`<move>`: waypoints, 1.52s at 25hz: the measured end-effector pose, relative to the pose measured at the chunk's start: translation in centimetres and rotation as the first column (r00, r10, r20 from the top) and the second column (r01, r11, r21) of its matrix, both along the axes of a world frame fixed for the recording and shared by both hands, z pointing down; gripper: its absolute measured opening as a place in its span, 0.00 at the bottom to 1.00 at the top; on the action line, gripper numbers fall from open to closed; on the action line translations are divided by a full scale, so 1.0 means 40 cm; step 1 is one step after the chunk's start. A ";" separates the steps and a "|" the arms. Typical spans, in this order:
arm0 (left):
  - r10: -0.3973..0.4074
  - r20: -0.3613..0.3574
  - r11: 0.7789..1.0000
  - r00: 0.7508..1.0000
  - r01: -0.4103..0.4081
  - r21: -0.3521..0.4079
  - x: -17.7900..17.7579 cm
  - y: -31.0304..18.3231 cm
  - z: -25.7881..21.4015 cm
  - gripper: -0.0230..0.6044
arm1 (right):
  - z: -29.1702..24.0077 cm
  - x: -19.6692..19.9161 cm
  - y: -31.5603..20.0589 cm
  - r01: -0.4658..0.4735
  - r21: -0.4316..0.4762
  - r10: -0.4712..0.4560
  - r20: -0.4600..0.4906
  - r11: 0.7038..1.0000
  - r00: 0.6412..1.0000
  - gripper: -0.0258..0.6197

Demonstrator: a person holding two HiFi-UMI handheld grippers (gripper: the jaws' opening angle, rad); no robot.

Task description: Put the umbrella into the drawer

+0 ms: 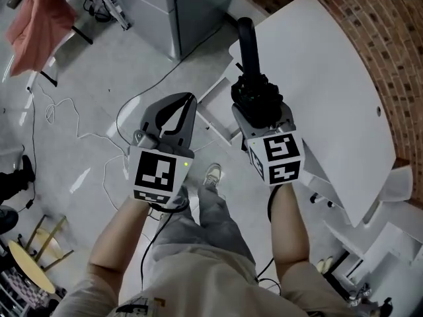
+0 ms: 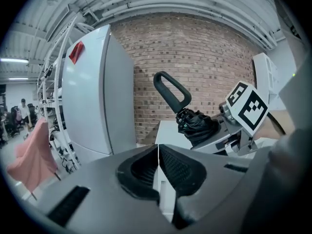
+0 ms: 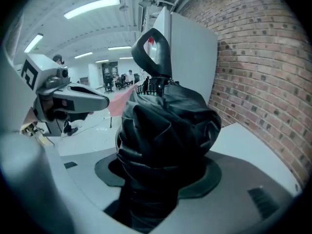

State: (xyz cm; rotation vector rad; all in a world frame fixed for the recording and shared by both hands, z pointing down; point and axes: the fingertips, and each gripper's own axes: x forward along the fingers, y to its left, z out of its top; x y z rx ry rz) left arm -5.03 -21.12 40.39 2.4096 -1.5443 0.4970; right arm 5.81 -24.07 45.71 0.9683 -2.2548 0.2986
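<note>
A folded black umbrella (image 1: pixel 253 90) with a looped black handle (image 1: pixel 248 39) stands upright in my right gripper (image 1: pixel 259 98), whose jaws are shut on its bunched canopy. In the right gripper view the umbrella (image 3: pixel 165 130) fills the space between the jaws and its handle (image 3: pixel 153 52) points up. My left gripper (image 1: pixel 188 104) is just left of it, shut, with nothing between its pads (image 2: pixel 171 165). From the left gripper view the umbrella (image 2: pixel 197 123) and the right gripper's marker cube (image 2: pixel 248 106) are seen to the right. I cannot tell which white part is the drawer.
A white curved tabletop (image 1: pixel 317 78) lies ahead on the right against a brick wall (image 1: pixel 390 58). White furniture parts (image 1: pixel 370 236) stand at lower right. A tall white cabinet (image 1: pixel 188 5), a pink cloth (image 1: pixel 39 25), floor cables (image 1: pixel 73 131) and a stool (image 1: pixel 30 263) lie left.
</note>
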 end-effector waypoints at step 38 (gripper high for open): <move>-0.063 -0.132 0.963 0.989 0.025 -0.267 0.064 -0.098 1.044 0.05 | 1.095 0.073 -0.079 -0.066 -0.309 0.031 -0.119 0.949 0.992 0.45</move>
